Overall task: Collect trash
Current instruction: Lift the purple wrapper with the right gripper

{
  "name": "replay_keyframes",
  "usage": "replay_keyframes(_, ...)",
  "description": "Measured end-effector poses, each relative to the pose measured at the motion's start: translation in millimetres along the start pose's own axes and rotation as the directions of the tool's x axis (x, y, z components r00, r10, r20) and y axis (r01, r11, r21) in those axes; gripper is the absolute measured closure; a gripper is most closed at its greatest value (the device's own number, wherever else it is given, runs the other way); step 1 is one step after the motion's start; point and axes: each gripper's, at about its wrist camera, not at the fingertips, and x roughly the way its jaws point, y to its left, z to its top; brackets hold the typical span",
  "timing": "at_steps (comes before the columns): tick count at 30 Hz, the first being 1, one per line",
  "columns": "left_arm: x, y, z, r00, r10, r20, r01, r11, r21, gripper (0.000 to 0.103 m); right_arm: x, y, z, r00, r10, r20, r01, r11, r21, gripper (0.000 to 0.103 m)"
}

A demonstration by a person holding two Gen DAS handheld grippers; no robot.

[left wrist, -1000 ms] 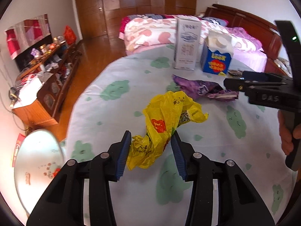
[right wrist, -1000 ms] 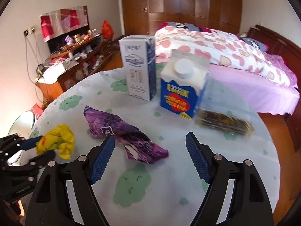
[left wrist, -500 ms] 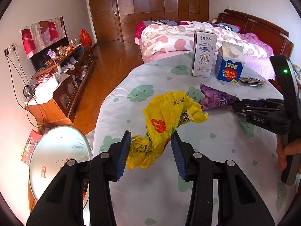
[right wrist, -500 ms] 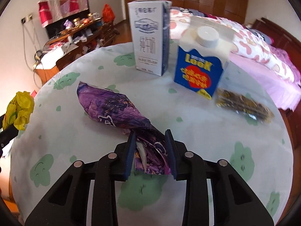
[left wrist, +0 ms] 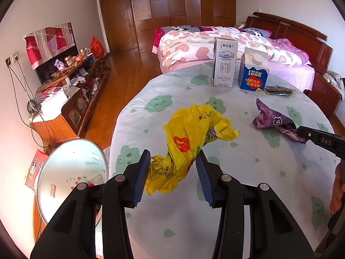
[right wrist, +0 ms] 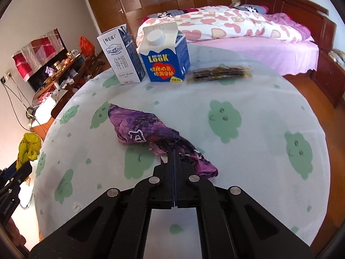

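Observation:
My left gripper [left wrist: 173, 172] is shut on a crumpled yellow plastic bag [left wrist: 189, 142] and holds it above the left side of the round table [left wrist: 258, 172]. The bag also shows in the right wrist view [right wrist: 29, 149] at the far left. My right gripper [right wrist: 175, 151] is shut on the near end of a purple wrapper [right wrist: 146, 131] that lies on the table; the wrapper also shows in the left wrist view [left wrist: 273, 120]. A white milk carton [right wrist: 121, 56], a blue LOOK carton [right wrist: 165, 54] and a dark snack packet [right wrist: 220, 73] stand at the far edge.
A round white bin lid [left wrist: 69, 174] sits on the floor left of the table. A low wooden cabinet [left wrist: 71, 90] with clutter lines the left wall. A bed [right wrist: 248, 28] lies behind the table.
My right gripper has closed fully on the purple wrapper. My left gripper has lifted the yellow bag up and back from the table.

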Motion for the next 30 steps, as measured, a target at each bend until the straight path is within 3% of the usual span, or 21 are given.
replay_keyframes(3, -2, 2, -3, 1.000, 0.006, 0.001, -0.006, 1.000, -0.004, 0.059, -14, -2, 9, 1.000, 0.001, 0.011, -0.001, 0.998, -0.069, 0.096)
replay_keyframes(5, -3, 5, -4, 1.000, 0.010, 0.001, -0.010, 1.000, -0.011, 0.059, -15, 1, 13, 0.999, -0.027, 0.027, 0.031, 0.987, -0.159, 0.057)
replay_keyframes(7, -6, 8, -6, 1.000, 0.014, 0.002, -0.014, 1.000, -0.017, 0.059, -8, 8, 23, 0.999, -0.037, 0.028, 0.044, 0.960, -0.275, 0.047)
replay_keyframes(11, -9, 15, -7, 1.000, 0.022, 0.000, -0.022, 0.999, -0.041, 0.059, 16, 14, 33, 1.000, -0.019, -0.010, 0.014, 0.932, -0.361, 0.048)
replay_keyframes(13, -11, 18, -8, 1.000, 0.026, 0.002, -0.026, 0.999, -0.045, 0.059, 33, 14, 35, 0.998, -0.005, -0.068, -0.023, 0.920, -0.392, 0.049)
replay_keyframes(16, -13, 23, -9, 1.000, 0.027, 0.004, -0.026, 0.998, -0.056, 0.059, 48, 13, 32, 0.992, -0.005, -0.128, -0.047, 0.915, -0.400, 0.062)
replay_keyframes(19, -14, 24, -10, 1.000, 0.023, 0.003, -0.023, 0.998, -0.060, 0.059, 48, 9, 25, 0.992, -0.032, -0.118, -0.016, 0.923, -0.386, 0.076)
replay_keyframes(22, -15, 22, -12, 1.000, 0.014, 0.006, -0.014, 0.998, -0.056, 0.059, 33, -6, 18, 0.993, -0.012, -0.115, -0.015, 0.972, -0.236, 0.083)
replay_keyframes(23, -16, 21, -13, 1.000, 0.014, 0.008, -0.014, 0.998, -0.053, 0.059, 23, -16, 14, 0.994, -0.023, -0.107, 0.009, 0.992, -0.127, 0.084)
replay_keyframes(26, -18, 20, -15, 1.000, 0.010, 0.008, -0.009, 0.999, -0.051, 0.059, 0, -23, 1, 0.997, -0.057, -0.051, 0.058, 0.998, 0.018, 0.084)
replay_keyframes(30, -24, 17, -21, 1.000, 0.009, 0.012, -0.008, 0.999, -0.038, 0.059, -29, -24, -18, 0.999, -0.049, 0.021, 0.046, 0.992, 0.118, 0.084)
